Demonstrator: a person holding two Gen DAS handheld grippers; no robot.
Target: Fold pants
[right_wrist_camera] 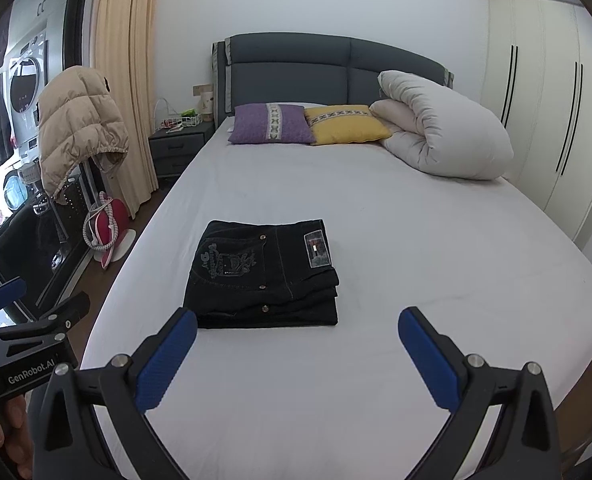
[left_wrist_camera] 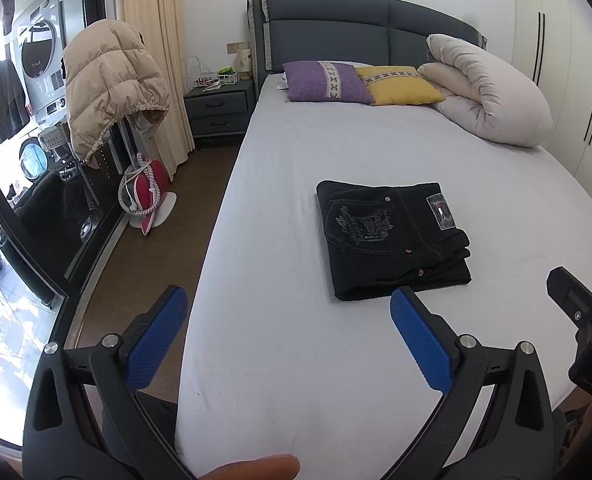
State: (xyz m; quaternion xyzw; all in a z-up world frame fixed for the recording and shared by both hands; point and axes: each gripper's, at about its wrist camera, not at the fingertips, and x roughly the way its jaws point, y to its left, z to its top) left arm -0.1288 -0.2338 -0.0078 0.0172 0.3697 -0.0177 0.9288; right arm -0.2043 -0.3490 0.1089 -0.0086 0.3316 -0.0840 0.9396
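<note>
The black pants (right_wrist_camera: 264,274) lie folded in a compact stack on the bed (right_wrist_camera: 416,240), toward its foot, well short of the pillows. The main risk, as I judge it, is a stray nudge: a tong tip catching the top layer would slide the stack askew and undo the fold. The left tongs (left_wrist_camera: 288,336) and right tongs (right_wrist_camera: 296,356) are both spread wide, holding and touching nothing, clear of the pants.

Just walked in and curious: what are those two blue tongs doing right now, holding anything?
Left tongs: open, holding nothing.
Right tongs: open, holding nothing.
The folded black jeans lie untouched on the bed.
</note>
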